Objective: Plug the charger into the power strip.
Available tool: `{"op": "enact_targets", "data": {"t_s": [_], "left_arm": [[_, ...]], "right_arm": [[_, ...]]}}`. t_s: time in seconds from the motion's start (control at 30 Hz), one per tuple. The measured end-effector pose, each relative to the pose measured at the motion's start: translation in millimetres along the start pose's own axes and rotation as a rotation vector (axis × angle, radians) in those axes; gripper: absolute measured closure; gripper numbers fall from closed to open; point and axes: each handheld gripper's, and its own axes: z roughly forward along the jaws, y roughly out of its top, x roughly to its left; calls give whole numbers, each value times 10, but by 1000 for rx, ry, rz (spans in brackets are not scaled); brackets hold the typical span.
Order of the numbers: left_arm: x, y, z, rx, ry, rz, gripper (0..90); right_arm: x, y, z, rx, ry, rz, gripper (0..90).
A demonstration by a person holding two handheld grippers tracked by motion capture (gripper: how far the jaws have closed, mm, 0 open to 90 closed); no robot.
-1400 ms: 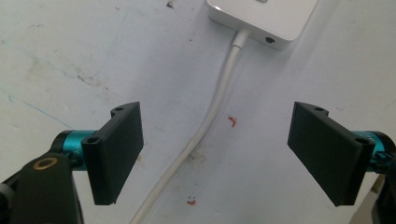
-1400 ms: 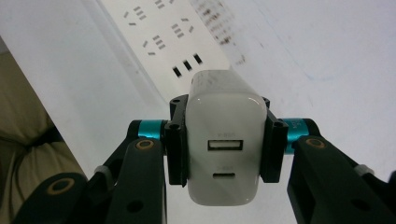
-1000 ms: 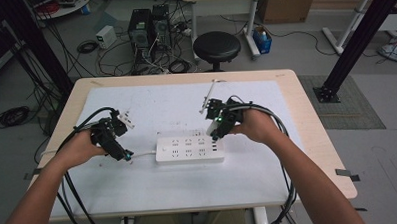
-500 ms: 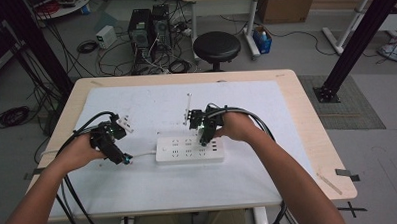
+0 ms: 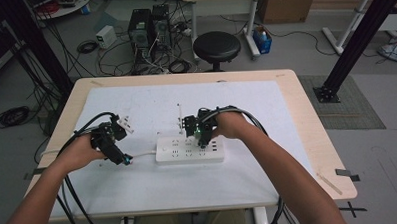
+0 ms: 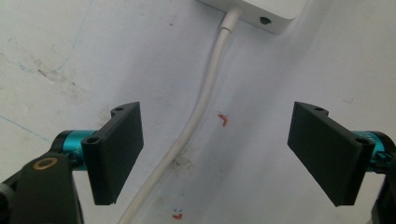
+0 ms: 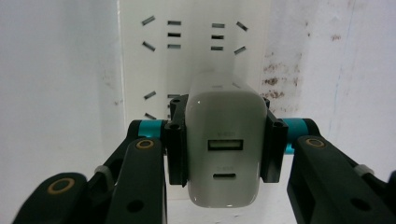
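A white power strip (image 5: 190, 150) is lying flat on the white mat (image 5: 268, 169) covering the wooden table (image 5: 315, 138), near the middle of the high view. Its white cord (image 6: 198, 109) is running from its left end toward the left gripper (image 5: 119, 156). In the left gripper view, this cord is passing over the mat between the two black jaws, which are standing wide apart and touching nothing; the gripper is released, and the corner of the strip is lying just beyond it. Red marks (image 6: 223, 119) are showing on the mat beside the cord.

The right gripper (image 7: 223, 142) is clenched on a white charger (image 7: 223, 154), with one jaw pressing on each of its sides. The charger's end face, bearing two ports one above the other, is facing the camera. The charger is sitting over the power strip, whose socket slots are showing beyond it; whether its prongs are seated in a socket cannot be told. In the high view, the right hand (image 5: 232, 125) is holding this gripper over the strip's right half, while the left hand (image 5: 80, 152) is resting at the left. A black stool (image 5: 216, 45) is standing on the floor beyond the table.
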Motion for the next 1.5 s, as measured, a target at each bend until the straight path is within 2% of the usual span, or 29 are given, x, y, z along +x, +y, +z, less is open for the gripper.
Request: {"op": "enact_targets", "data": {"t_s": [0.03,0.1,0.23,0.27,0.33,0.43,0.47,0.5,0.63,0.67,0.83,0.87,0.93,1.03,1.1,1.13,1.27,1.3,1.37,1.4,1.43,1.5], "left_arm": [[-3,-1,2,-4,-1,2,183],[-8,-6,-4,-2,-4,10,183],[-1,-22,3,-5,-8,1,183],[4,-22,1,-1,-7,6,183],[4,-24,9,-5,-10,1,183],[2,-18,21,-5,-10,-1,183],[8,-14,19,0,-11,8,183],[2,-14,24,-8,-11,1,183],[7,-20,34,-14,-15,-6,183],[10,-21,37,-12,-17,-7,184],[25,-32,49,-19,-18,-17,183],[31,-36,45,-14,-17,-12,183],[32,-50,53,-16,-20,-23,183],[43,-64,50,-18,-20,-27,183],[44,-67,39,-26,-17,-35,183],[48,-69,29,-29,-17,-35,183],[39,-93,18,-41,-12,-45,183],[32,-107,24,-49,-12,-56,183],[35,-130,32,-44,-14,-62,183],[28,-143,45,-59,-17,-74,183],[48,-152,35,-43,-17,-59,183],[72,-169,32,-44,-17,-62,183]], "right_arm": [[-18,24,2,16,10,52,620],[-4,43,8,22,5,69,622],[-18,40,16,27,18,110,623],[-8,49,51,47,14,108,623],[-9,56,55,49,10,92,624],[-35,32,59,36,31,117,624],[-48,32,64,31,33,111,624],[-43,31,60,36,36,126,624],[-56,39,68,38,45,135,624],[-65,43,73,39,42,120,624],[-74,80,79,73,50,108,624],[-54,101,121,86,35,85,624],[-50,157,134,109,34,68,625],[-61,161,139,116,45,88,625],[-74,158,148,111,48,84,624],[-78,145,151,108,56,102,624],[-32,103,199,73,30,133,619],[-28,98,206,73,21,125,619],[-33,70,206,54,29,143,618],[-42,64,205,52,39,157,617],[-64,47,211,36,52,156,616],[-107,29,210,27,87,177,610]]}}
